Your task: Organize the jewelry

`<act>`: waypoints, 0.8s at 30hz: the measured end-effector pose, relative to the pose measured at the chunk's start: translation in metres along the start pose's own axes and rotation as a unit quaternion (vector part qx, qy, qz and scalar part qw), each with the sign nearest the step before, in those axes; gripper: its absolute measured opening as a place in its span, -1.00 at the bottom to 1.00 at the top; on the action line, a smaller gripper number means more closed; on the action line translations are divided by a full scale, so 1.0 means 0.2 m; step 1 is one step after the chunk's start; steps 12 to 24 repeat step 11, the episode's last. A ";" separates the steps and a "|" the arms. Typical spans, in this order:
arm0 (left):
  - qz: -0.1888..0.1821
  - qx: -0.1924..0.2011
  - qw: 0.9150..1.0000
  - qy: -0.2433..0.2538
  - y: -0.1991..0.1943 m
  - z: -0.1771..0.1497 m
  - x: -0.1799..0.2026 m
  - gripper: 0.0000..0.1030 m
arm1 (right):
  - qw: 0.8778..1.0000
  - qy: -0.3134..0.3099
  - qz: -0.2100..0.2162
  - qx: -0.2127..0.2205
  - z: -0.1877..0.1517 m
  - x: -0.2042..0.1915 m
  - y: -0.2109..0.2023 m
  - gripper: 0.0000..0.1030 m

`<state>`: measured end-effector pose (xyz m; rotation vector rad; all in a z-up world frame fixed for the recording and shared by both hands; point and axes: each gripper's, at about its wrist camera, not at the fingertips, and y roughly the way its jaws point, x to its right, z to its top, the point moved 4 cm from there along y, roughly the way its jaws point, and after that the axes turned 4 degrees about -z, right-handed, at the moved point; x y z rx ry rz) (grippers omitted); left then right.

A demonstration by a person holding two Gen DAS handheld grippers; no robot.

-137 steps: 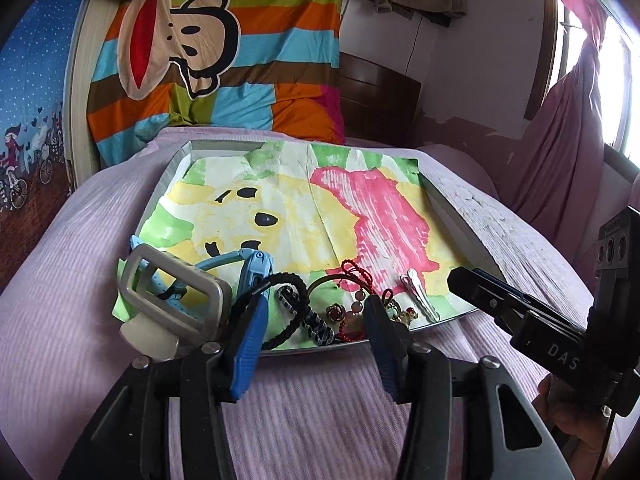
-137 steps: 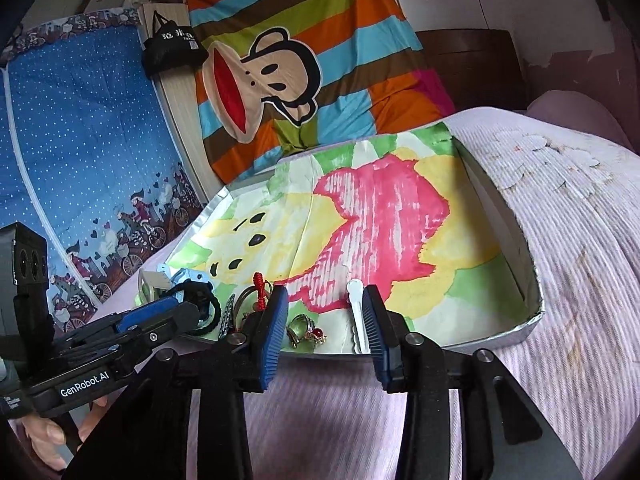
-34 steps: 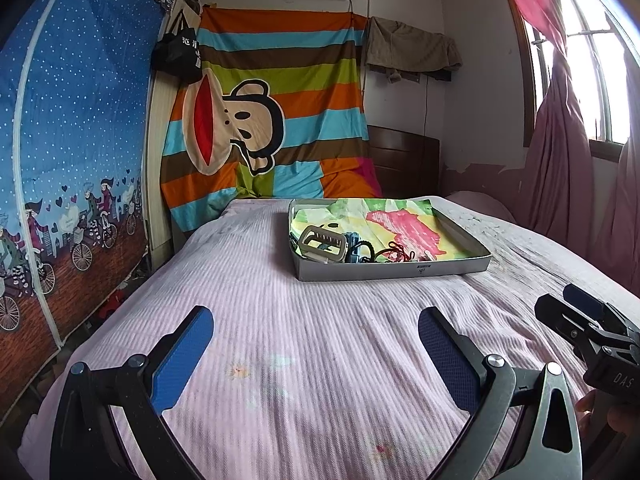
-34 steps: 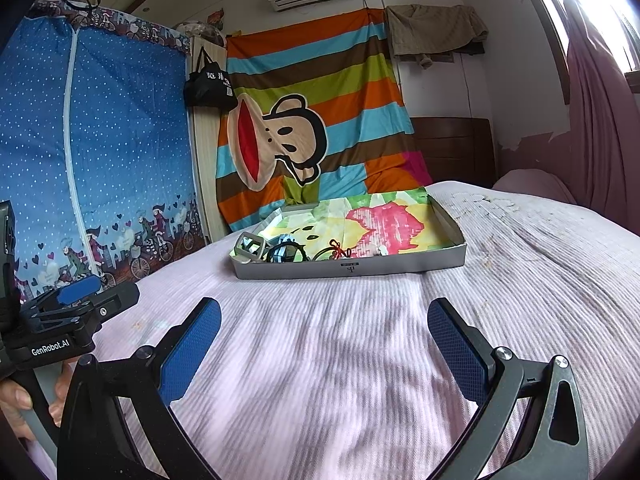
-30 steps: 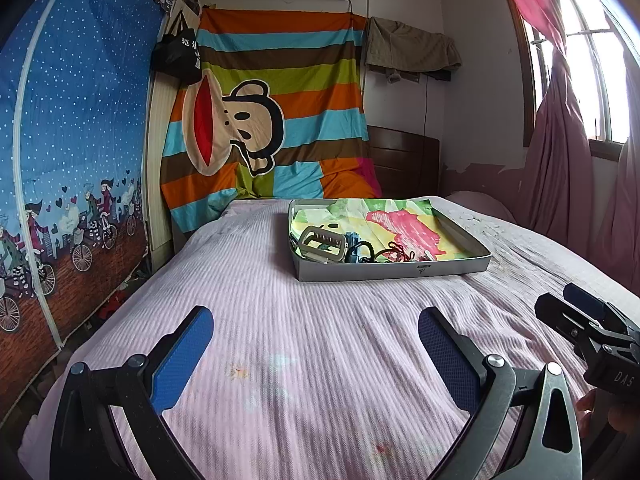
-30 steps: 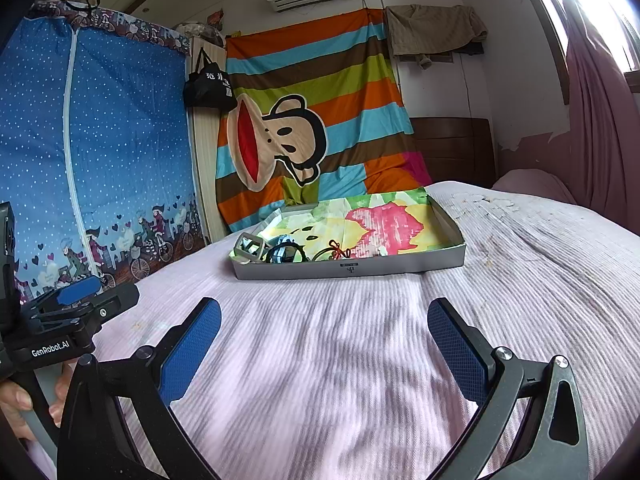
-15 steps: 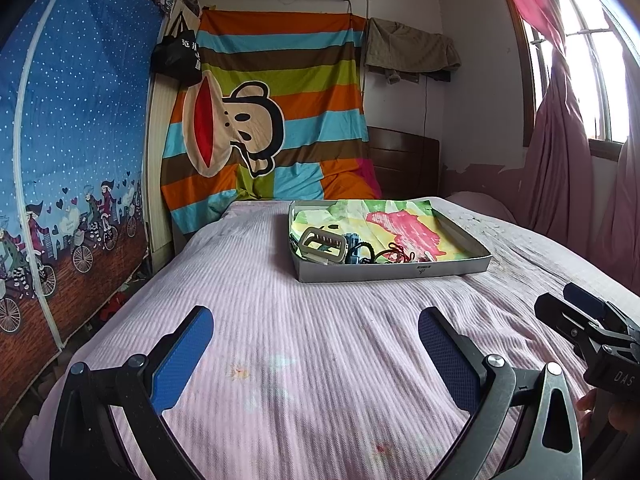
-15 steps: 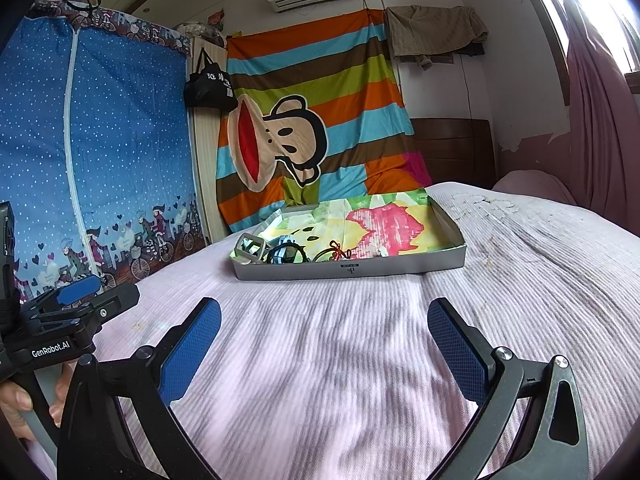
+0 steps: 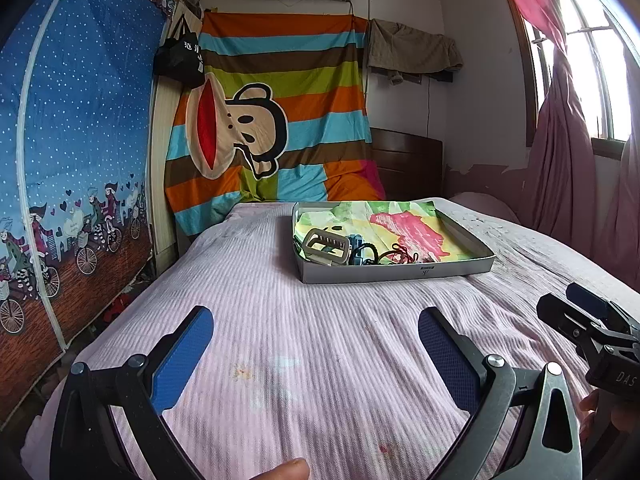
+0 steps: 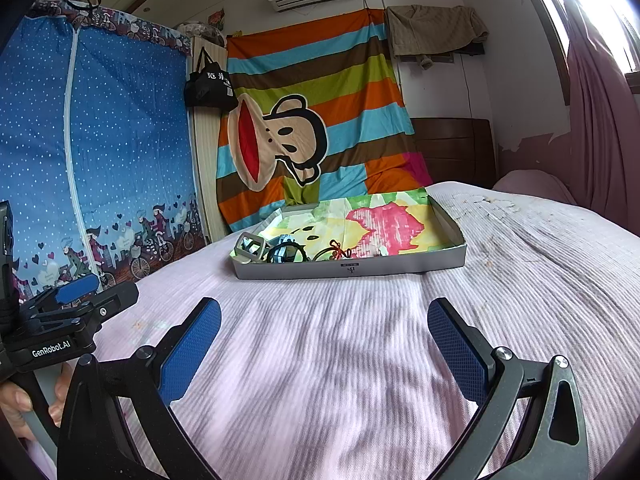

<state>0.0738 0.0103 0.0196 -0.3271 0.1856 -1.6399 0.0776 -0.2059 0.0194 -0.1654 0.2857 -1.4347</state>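
Observation:
A shallow grey tray (image 9: 400, 273) (image 10: 400, 268) lined with a colourful painted sheet rests far ahead on the pink bed. Piled in its near left part are a grey hair claw (image 9: 325, 245) (image 10: 250, 246), a blue clip (image 10: 285, 254), a black hair tie (image 9: 370, 252) and a red corded piece (image 9: 404, 256) (image 10: 340, 250). My left gripper (image 9: 316, 356) hangs wide open over the bedspread, well short of the tray, with nothing between its blue pads. My right gripper (image 10: 326, 344) is likewise wide open and empty. Each gripper shows at the edge of the other's view.
The pink striped bedspread (image 10: 360, 360) stretches between me and the tray. A striped monkey blanket (image 9: 272, 128) hangs behind, a blue fabric wardrobe (image 9: 68, 160) stands at the left, pink curtains (image 9: 560, 152) at the right. A fingertip (image 9: 286, 472) shows at the bottom edge.
Since 4.6 s ago both grippers have pulled far back from the tray and opened wide. Over the last second nothing has visibly moved.

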 end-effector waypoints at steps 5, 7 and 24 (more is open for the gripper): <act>0.002 0.000 1.000 0.000 0.00 0.00 -0.01 1.00 | 1.000 0.000 0.000 0.000 0.00 0.00 0.00 0.97; 0.002 0.000 1.000 0.001 0.00 0.00 -0.01 1.00 | 1.000 0.000 0.000 0.000 0.00 0.00 0.00 0.97; 0.003 0.000 1.000 0.002 0.00 0.00 -0.01 1.00 | 1.000 0.000 0.000 0.000 0.00 0.00 0.00 0.97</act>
